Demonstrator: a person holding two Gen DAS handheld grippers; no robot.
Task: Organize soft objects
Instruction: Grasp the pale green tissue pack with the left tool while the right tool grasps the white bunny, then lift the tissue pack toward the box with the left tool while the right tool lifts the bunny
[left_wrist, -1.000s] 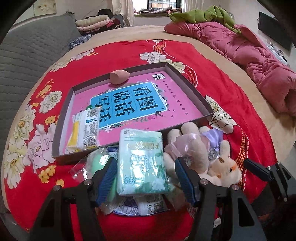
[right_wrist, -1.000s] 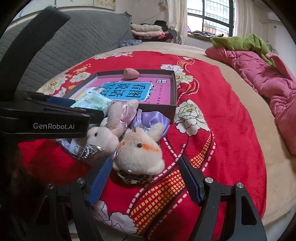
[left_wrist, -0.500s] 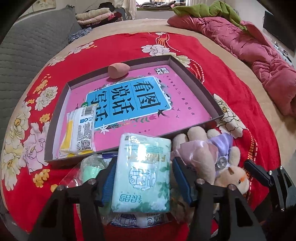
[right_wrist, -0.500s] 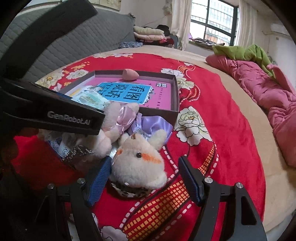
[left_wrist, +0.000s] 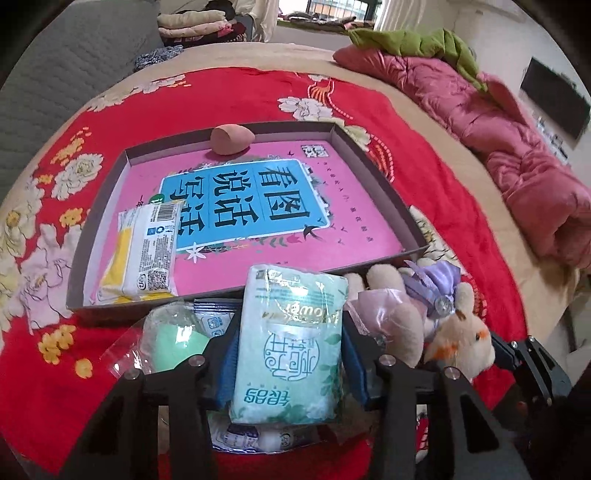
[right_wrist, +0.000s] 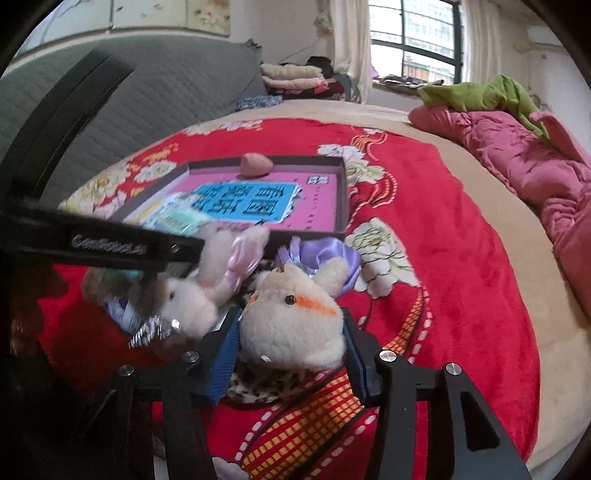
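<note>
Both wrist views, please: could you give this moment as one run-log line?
left gripper: closing on green tissue pack | right gripper: closing on plush toy | tray: sponge, yellow pack inside

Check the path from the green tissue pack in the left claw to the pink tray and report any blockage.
Only the tray's near wall lies between the green tissue pack and the tray floor. Beyond it, the floor is bare right of the yellow tissue pack.

Your left gripper (left_wrist: 288, 356) has been closing: its blue fingers (left_wrist: 226, 363), wide apart a second ago, now press both sides of the green tissue pack (left_wrist: 290, 343) at lower centre. Your right gripper (right_wrist: 291, 349) has likewise narrowed onto the cream plush toy's (right_wrist: 293, 317) head.
</note>
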